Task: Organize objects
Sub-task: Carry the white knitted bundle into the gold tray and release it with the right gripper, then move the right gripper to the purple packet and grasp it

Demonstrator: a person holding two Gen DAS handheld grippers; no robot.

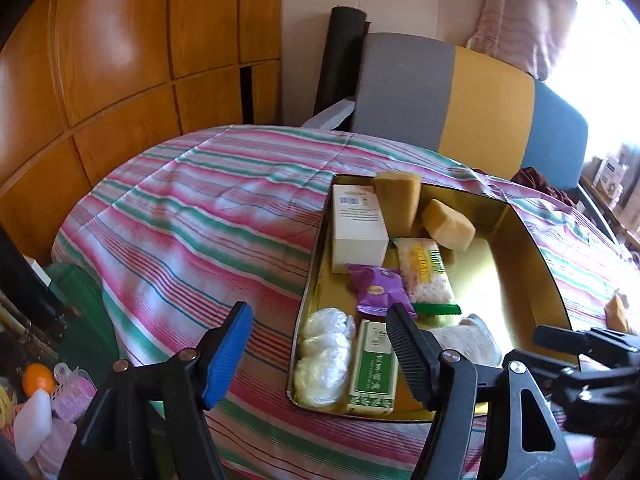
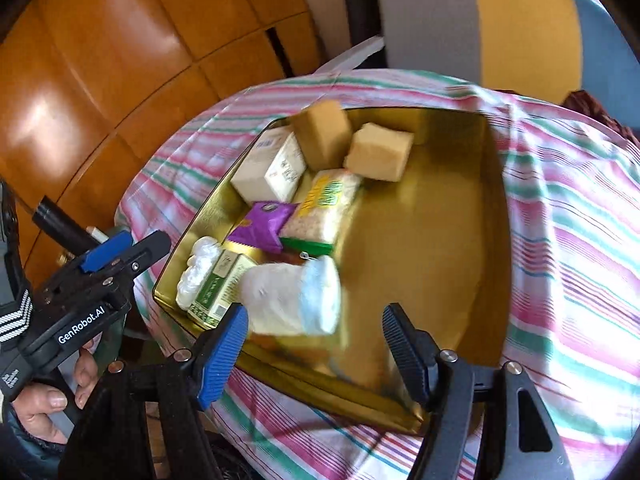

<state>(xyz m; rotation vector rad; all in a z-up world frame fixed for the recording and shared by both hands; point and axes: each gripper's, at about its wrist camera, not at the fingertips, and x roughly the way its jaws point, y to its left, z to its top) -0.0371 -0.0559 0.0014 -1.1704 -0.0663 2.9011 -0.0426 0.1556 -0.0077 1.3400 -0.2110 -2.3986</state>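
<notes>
Most items already lie in the gold tin tray (image 2: 460,128) on the striped cloth (image 1: 180,208) — a tan sponge (image 1: 618,312) remains outside. Left gripper (image 1: 316,348) and right gripper (image 2: 316,344) both gape wide, empty.

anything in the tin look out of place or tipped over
Mostly tidy. One tan sponge block stands on end, leaning against the white box in the gold tin's far corner, while the second sponge lies tilted beside it. Another tan piece sits outside on the striped cloth.

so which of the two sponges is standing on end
The far sponge, leaning at the tray's back edge beside the white box; the other sponge lies tilted on the tray floor.
</notes>
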